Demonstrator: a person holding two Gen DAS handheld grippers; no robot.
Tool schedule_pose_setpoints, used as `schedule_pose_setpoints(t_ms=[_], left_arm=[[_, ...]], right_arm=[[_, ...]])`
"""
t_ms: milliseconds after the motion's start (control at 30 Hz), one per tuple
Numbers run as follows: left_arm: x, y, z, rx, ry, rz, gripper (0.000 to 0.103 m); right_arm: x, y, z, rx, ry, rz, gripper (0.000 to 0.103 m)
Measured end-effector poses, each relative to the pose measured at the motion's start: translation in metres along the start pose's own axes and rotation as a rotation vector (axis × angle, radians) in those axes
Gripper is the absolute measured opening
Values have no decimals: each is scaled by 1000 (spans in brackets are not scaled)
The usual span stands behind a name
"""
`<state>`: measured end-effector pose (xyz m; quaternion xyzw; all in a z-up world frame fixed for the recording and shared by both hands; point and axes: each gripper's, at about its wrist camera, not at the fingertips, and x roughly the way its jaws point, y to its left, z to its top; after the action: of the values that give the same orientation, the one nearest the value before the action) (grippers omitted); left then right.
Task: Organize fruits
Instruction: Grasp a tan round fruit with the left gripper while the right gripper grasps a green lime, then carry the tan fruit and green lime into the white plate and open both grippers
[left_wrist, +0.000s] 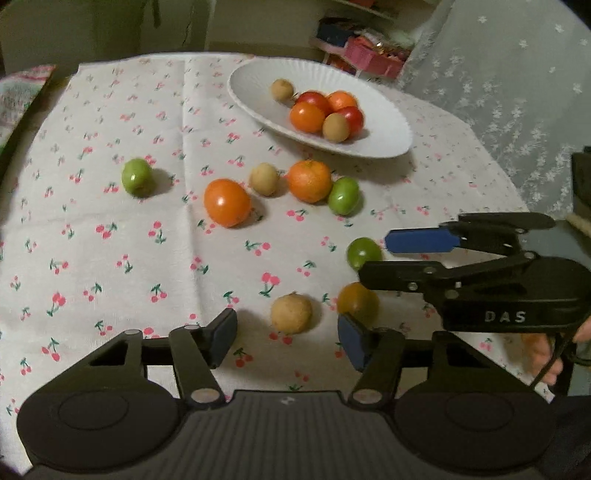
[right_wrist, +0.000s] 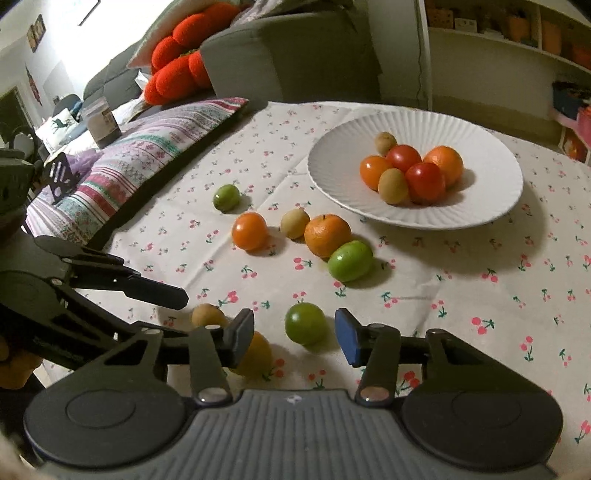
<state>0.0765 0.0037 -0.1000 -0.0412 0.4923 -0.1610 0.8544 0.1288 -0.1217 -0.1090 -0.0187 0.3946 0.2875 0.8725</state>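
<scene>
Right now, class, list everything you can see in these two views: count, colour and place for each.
plate: one, white, far side of the table
plated fruit: six; two red, two orange, two tan
green fruit: three on the cloth; one between the right gripper's fingers
orange fruit: three on the cloth, one beside both grippers
tan fruit: two on the cloth, one just ahead of the left gripper
tablecloth: one, white, cherry print
cushion: one, striped, left of the table
left gripper: black, open
right gripper: black, open
</scene>
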Motion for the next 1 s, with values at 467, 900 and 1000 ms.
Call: schedule_pose_setpoints(t_ms=[467,900,1000], left_arm=[[4,-14,-2,156,-41,71,20],[7,-19,-2,201,-47,94,10],[5,-18,-1,194,-43,96,9]], right_arm=[[7,1,-6,13,20,-9,34],[8,3,-6,-13,6,-31,34],[9,4,-5,-14,7,-35,34]])
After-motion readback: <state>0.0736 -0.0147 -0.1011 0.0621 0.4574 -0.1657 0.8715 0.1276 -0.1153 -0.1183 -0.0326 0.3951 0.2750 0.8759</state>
